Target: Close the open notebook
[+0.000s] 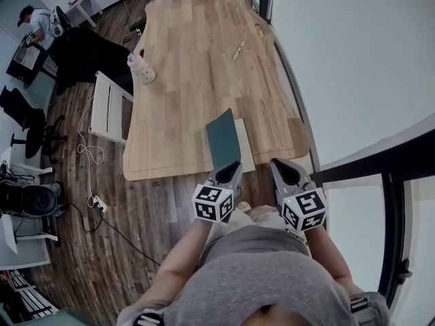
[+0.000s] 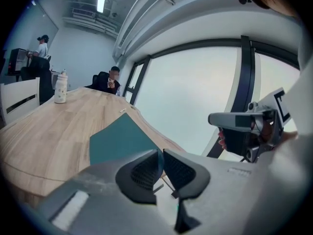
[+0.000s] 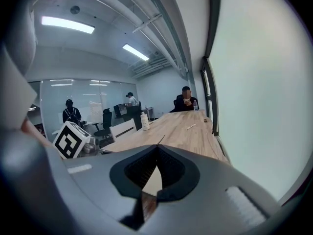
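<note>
The notebook (image 1: 223, 140) lies at the table's (image 1: 183, 60) near edge and is only partly closed. Its teal cover stands raised at a steep tilt over the white page, which lies flat on the table. What looks to be left is to bring the cover the rest of the way down onto the page.

The left gripper (image 2: 161, 153) sits at the same near edge, right at the foot of the cover. Its jaws are all but together, with nothing plainly between them. The right gripper (image 3: 156, 148) hangs just off the table's near edge, beside the page, jaws pressed together and empty.

No writing can be read. The cubes (image 1: 214, 202) show only black and white square patterns, and the bottle (image 1: 143, 68) at the table's left edge is too small to make out
</note>
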`<state>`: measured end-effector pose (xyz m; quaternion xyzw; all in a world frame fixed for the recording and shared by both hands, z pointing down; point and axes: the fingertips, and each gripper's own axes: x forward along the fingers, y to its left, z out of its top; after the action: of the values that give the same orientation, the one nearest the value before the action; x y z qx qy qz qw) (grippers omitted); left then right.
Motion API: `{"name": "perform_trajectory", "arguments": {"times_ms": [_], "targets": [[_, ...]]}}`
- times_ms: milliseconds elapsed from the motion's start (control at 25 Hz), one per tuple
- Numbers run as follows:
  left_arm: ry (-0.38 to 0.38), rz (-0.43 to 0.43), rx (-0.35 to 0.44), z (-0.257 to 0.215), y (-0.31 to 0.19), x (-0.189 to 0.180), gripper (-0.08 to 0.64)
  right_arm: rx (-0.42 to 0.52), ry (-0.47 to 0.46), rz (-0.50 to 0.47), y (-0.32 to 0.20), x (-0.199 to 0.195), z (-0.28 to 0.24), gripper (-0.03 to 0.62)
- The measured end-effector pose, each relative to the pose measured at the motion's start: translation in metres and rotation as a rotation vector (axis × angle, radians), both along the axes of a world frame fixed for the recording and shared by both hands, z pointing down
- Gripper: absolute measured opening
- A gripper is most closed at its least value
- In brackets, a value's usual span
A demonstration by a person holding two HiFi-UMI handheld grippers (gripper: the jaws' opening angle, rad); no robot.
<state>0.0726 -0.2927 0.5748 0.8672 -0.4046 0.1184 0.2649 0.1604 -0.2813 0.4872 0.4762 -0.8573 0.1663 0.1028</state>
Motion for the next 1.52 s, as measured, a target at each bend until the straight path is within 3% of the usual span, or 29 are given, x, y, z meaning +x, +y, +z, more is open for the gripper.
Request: {"name": "perform_trajectory", "arguments": {"times_ms": [760, 1280, 1520], "targets": [[-0.050, 0.137, -0.159, 0.065, -0.005, 0.046, 0.057, -0.034, -0.002, 0.036, -0.012, 0.004, 0.012, 0.002], [-0.115, 0.194, -0.216, 0.094, -0.003, 0.058, 0.067, -0.027, 0.011, 0.034, -0.016, 0.001, 0.008, 0.002], [-0.125, 0.202, -0.207, 0.095, -0.002, 0.059, 0.067, -0.026, 0.022, 0.040, -0.013, 0.001, 0.006, 0.002]]}}
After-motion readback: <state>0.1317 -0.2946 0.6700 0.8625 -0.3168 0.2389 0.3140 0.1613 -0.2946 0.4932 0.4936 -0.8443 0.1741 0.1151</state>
